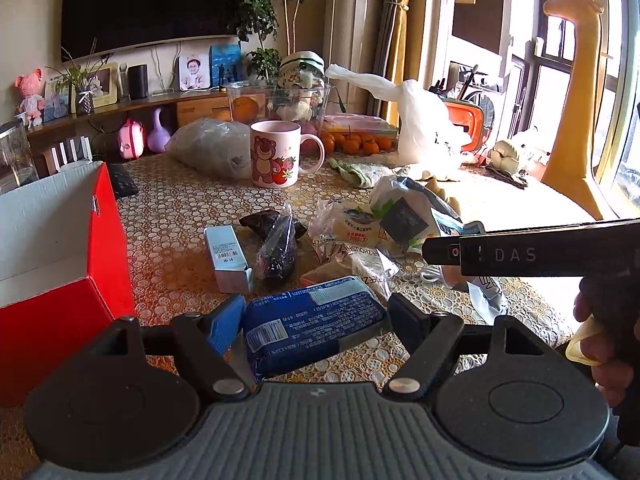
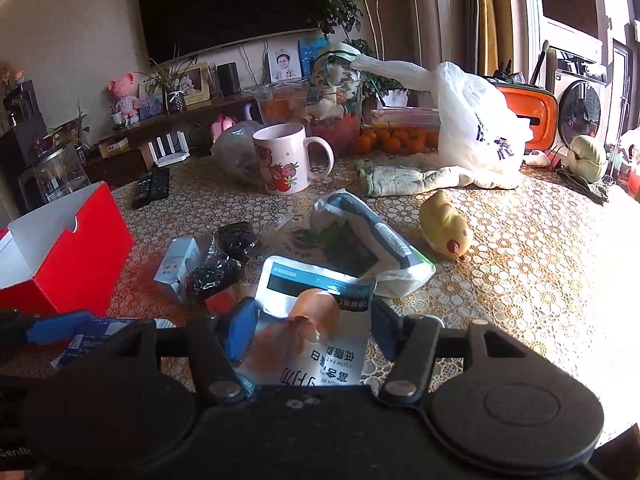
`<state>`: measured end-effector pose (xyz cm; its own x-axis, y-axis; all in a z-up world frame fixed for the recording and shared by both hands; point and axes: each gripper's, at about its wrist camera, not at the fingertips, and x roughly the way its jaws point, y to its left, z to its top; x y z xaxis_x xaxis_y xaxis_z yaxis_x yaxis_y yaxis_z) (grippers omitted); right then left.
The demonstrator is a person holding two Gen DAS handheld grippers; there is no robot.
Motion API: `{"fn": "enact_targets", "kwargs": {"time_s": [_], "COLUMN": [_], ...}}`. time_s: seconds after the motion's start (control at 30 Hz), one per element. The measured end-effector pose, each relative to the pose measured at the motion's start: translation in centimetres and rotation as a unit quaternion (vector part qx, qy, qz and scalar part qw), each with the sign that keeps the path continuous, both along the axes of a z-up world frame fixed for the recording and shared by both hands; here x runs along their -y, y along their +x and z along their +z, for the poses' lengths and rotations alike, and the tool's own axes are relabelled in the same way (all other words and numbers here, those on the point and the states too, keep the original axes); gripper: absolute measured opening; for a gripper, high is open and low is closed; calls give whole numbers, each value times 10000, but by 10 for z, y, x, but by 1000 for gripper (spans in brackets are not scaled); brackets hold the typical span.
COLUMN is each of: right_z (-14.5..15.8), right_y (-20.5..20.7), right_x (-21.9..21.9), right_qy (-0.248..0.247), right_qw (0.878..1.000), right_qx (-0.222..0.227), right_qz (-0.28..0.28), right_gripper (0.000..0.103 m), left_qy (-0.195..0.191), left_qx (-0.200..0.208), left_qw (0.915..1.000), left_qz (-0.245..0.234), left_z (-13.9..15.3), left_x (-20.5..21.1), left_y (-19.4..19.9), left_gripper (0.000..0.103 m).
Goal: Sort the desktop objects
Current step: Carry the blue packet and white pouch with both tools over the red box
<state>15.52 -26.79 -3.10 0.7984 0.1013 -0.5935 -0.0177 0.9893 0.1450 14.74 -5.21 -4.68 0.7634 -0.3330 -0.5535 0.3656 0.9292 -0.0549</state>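
Left gripper (image 1: 316,322) had its blue pads on either side of the blue pack (image 1: 312,328), jaws fairly wide and about touching its ends, but I couldn't tell if it was really squeezing yet. Right gripper (image 2: 316,330) was spread wide around a white pouch (image 2: 316,320), not clamped either as far as I could see. For the grab, I'd say close slowly across the pack, since that glossy film looked slippery and the soft filling would probably crush. Then lift straight up and carry it left to the red box (image 1: 60,264), which sat open with stiff cardboard walls, well apart from the pile. The pouch was flat, shiny and crinkly, lying on other wrappers, so pinching an edge seemed safer than pressing down. Nearby were a small silver carton (image 1: 228,258), a dark lumpy bag (image 1: 276,250) and a smooth ceramic mug (image 1: 276,154) further back on the bumpy lace-pattern table (image 1: 168,220).
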Motion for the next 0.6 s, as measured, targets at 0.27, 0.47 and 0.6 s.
{"fn": "enact_targets", "kwargs": {"time_s": [0.27, 0.47, 0.6], "right_z": [33, 54, 66], "right_y": [-15, -20, -18], "right_x": [-26, -57, -83], "right_qy": [41, -10, -46], "right_qw": [9986, 9955, 9916], "right_qx": [163, 238, 273], "right_qz": [506, 922, 1265], "right_gripper": [60, 60, 60], "left_qy": [-8, 38, 58], "left_qx": [181, 314, 389], "left_qw": [9996, 9984, 9968], "left_qz": [206, 467, 698], "left_z": [28, 46, 59], "left_x": [-20, -49, -74], "left_y": [-18, -32, -38], "left_gripper": [78, 78, 78]}}
